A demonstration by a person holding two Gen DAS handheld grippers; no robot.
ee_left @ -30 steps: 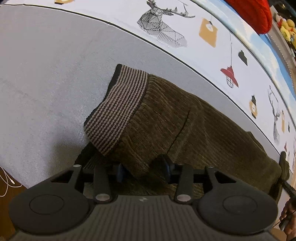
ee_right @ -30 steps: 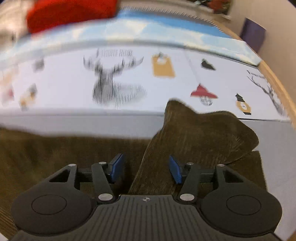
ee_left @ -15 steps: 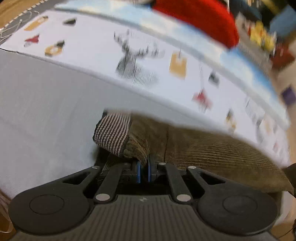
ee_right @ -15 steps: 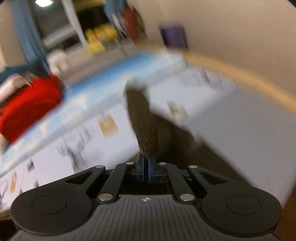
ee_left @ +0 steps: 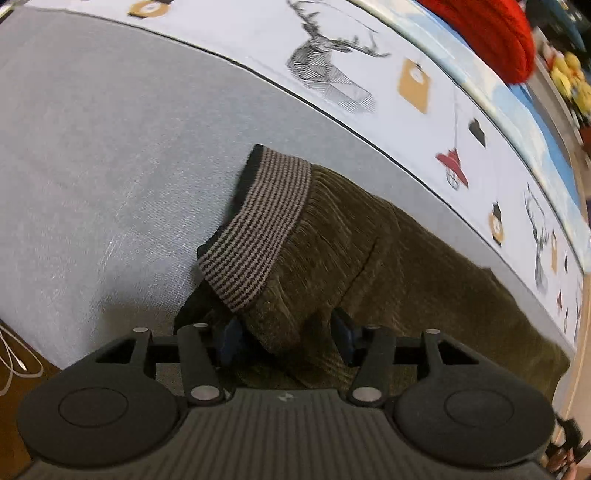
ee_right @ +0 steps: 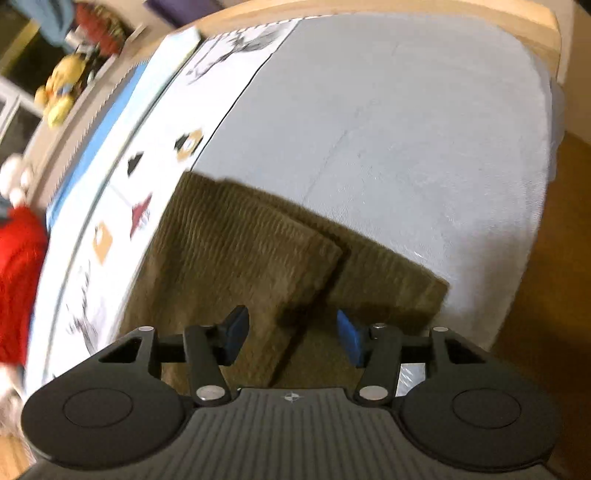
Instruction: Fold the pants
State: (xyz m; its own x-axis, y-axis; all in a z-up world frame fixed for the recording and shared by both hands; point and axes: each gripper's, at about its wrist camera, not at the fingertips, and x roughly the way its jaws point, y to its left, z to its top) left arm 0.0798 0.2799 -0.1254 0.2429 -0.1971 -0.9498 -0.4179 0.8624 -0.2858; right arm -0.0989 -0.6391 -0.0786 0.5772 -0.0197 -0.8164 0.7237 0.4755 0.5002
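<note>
Olive-brown corduroy pants (ee_left: 388,266) lie on a grey sheet (ee_left: 110,155), their striped knit waistband (ee_left: 258,229) at the left end. My left gripper (ee_left: 286,338) hovers at the waistband corner; its jaws are opening, the blue pads stand apart and a fold of the fabric sits between them without being pressed. In the right wrist view the pants (ee_right: 236,251) show a leg end laid over the other layer. My right gripper (ee_right: 291,338) is over that folded edge, jaws opening, pads clear of the cloth.
A white cover printed with deer and lanterns (ee_left: 332,74) borders the grey sheet, with a red knit item (ee_left: 491,33) beyond it. Yellow soft toys (ee_right: 59,92) sit on a shelf. A wooden bed frame (ee_right: 406,11) and brown floor (ee_right: 554,258) lie past the mattress edge.
Both grippers shut on the pants half a second ago and now stand open again. The right gripper swung far across with a roll, carrying the leg end over; the left one barely shifted.
</note>
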